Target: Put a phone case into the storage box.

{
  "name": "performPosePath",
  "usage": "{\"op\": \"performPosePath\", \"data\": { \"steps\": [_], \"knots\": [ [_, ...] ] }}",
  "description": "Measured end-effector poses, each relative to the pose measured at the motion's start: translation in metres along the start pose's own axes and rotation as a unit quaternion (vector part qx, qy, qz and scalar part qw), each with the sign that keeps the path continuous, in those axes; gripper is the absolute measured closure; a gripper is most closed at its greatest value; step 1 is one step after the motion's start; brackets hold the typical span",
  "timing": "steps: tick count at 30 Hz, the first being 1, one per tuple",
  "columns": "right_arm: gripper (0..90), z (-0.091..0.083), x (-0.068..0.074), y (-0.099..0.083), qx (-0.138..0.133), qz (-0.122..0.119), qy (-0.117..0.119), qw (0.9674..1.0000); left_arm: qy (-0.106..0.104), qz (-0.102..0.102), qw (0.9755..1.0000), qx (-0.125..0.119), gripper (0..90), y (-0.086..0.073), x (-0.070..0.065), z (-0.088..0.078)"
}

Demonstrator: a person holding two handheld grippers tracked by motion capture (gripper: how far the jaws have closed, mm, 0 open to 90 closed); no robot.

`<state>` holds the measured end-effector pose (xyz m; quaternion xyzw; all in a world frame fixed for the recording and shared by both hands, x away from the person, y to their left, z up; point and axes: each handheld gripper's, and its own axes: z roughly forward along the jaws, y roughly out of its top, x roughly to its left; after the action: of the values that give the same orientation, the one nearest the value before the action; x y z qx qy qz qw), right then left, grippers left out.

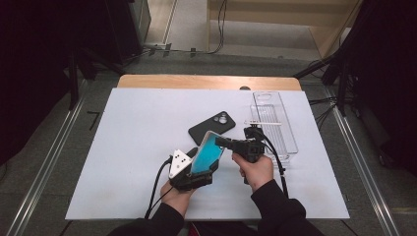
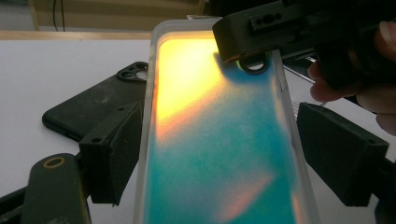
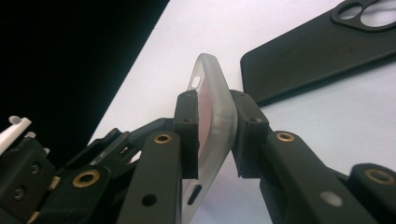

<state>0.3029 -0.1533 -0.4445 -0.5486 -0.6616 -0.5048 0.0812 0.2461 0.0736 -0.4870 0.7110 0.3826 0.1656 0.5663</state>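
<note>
A translucent phone case (image 1: 206, 152) with a teal and orange sheen is held up, tilted, above the white table (image 1: 123, 147). My left gripper (image 1: 196, 173) is shut on it, its pads (image 2: 116, 149) against the case's long sides (image 2: 219, 140). My right gripper (image 1: 220, 142) comes in from the right and is shut on the case's upper end. In the right gripper view, the frosted rim (image 3: 210, 79) is pinched between that gripper's (image 3: 215, 112) two pads. A black phone (image 1: 211, 127) lies camera side up on the table just behind the case, also visible in the gripper views (image 2: 98, 100) (image 3: 317, 56).
A clear plastic tray (image 1: 275, 128) stands to the right of the black phone, with a thin white strip (image 1: 263, 123) across it. The table's wooden back edge (image 1: 206, 81) runs behind. Cables trail from both grippers toward the front edge.
</note>
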Motion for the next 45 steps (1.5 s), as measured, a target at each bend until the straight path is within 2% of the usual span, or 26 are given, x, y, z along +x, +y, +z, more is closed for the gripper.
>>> {"op": "performPosePath", "data": {
  "steps": [7, 14, 17, 19, 24, 29, 32, 33, 37, 42, 43, 45],
  "knots": [
    [74.5, -0.005, 0.003, 0.002, -0.004, 0.006, 0.009, 0.9999, -0.011, -0.001, 0.9999, -0.004, 17.0, 0.001, 0.001, 0.0],
    [76.7, -0.005, 0.007, 0.003, 0.005, -0.002, 0.011, 0.9999, -0.013, -0.004, 0.9994, 0.031, 16.4, 0.004, -0.001, 0.004],
    [76.9, -0.005, 0.008, 0.002, 0.011, -0.008, 0.01, 0.9998, -0.033, -0.034, 0.9971, 0.061, 15.1, 0.008, 0.003, 0.006],
    [76.9, -0.005, 0.009, 0.002, 0.012, -0.01, 0.011, 0.9998, -0.033, -0.041, 0.9966, 0.063, 12.6, 0.008, 0.005, 0.006],
    [77.1, -0.009, 0.01, 0.005, 0.005, -0.019, 0.008, 0.9998, -0.029, -0.033, 0.9963, 0.075, 12.5, 0.015, 0.003, 0.004],
    [77.1, -0.014, 0.01, 0.007, -0.004, -0.026, -0.004, 0.9997, -0.034, -0.032, 0.9947, 0.092, 12.6, 0.02, 0.003, 0.001],
    [77.1, -0.018, 0.01, 0.01, -0.01, -0.037, -0.013, 0.9992, -0.049, -0.02, 0.9929, 0.107, 13.0, 0.024, 0.005, -0.001],
    [77.0, -0.019, 0.011, 0.01, -0.012, -0.044, -0.018, 0.9988, -0.048, -0.016, 0.9925, 0.112, 13.1, 0.026, 0.005, -0.001],
    [77.0, -0.02, 0.016, 0.011, -0.008, -0.077, -0.033, 0.9965, -0.056, -0.02, 0.9907, 0.122, 13.4, 0.032, 0.009, -0.001],
    [77.0, -0.022, 0.02, 0.011, -0.01, -0.115, -0.041, 0.9925, -0.076, -0.011, 0.986, 0.148, 14.4, 0.037, 0.018, -0.002],
    [77.0, -0.023, 0.02, 0.011, -0.013, -0.124, -0.042, 0.9913, -0.082, -0.014, 0.9841, 0.157, 14.5, 0.039, 0.021, -0.002],
    [77.0, -0.023, 0.02, 0.012, -0.014, -0.134, -0.047, 0.9898, -0.09, -0.02, 0.9818, 0.166, 14.5, 0.04, 0.024, -0.002]
  ]
}}
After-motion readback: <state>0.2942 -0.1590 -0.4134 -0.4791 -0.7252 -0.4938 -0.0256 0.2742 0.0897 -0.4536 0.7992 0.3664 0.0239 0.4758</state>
